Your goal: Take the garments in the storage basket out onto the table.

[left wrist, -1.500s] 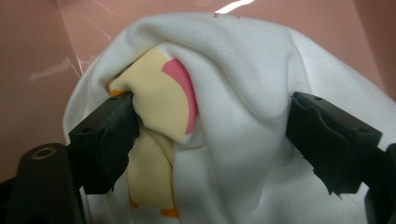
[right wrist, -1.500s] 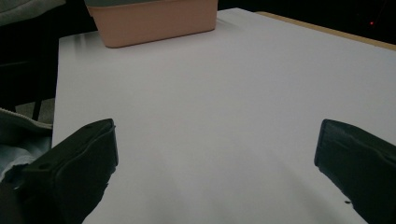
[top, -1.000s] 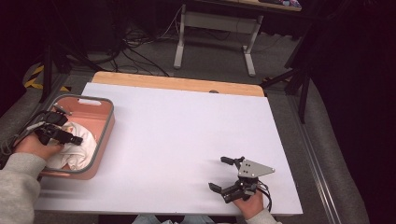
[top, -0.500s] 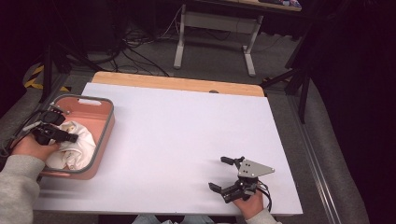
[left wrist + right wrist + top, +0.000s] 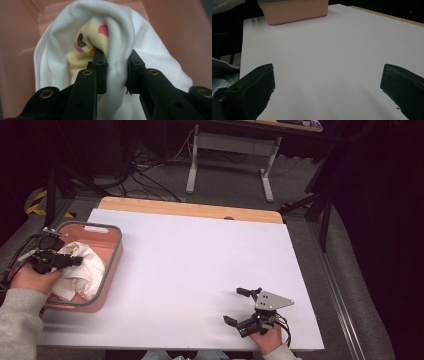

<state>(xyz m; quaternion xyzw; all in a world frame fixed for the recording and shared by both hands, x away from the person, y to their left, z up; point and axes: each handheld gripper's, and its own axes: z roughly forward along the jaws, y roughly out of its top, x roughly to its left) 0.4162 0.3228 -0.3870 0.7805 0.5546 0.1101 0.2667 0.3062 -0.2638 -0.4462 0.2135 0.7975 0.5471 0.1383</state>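
Note:
A white cloth (image 5: 82, 267) with a pale yellow printed patch (image 5: 91, 41) lies bunched in a pink tub (image 5: 112, 257) at the table's left edge. My left gripper (image 5: 75, 261) is inside the tub, shut on a fold of that white cloth (image 5: 116, 72); the fabric is pinched between both jaws. Near the front right of the table my right gripper (image 5: 239, 306) rests low over the white surface, jaws wide apart with nothing between them (image 5: 327, 82).
The white tabletop (image 5: 200, 265) stretches between the tub and the right gripper, with a wooden strip (image 5: 190, 210) along its far edge. The pink tub (image 5: 294, 11) appears far off in the right gripper view. Beyond the table are metal stand legs (image 5: 227, 162) and cables on the floor.
The left hand and its gripper have shifted slightly within the tub, and the cloth has bunched up a little around the jaws. The right gripper has stayed put.

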